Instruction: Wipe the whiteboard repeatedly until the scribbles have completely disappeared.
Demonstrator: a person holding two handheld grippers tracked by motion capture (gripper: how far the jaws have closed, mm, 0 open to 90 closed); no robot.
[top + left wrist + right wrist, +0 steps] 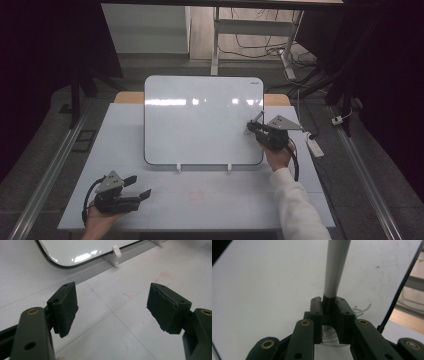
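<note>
The right gripper (253, 128) clamps its black jaws on a slim grey-barrelled marker pen (336, 267), held against the right edge of the glossy white rectangular whiteboard (200, 120) propped on small white feet. The left gripper (141, 187) rests with jaws wide and empty over the pale grey table (210, 200), near its front left corner, well apart from the board.

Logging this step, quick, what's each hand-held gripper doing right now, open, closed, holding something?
Left hand-held gripper: open, empty, above the table.
Right hand-held gripper: closed on a marker at the whiteboard.
</note>
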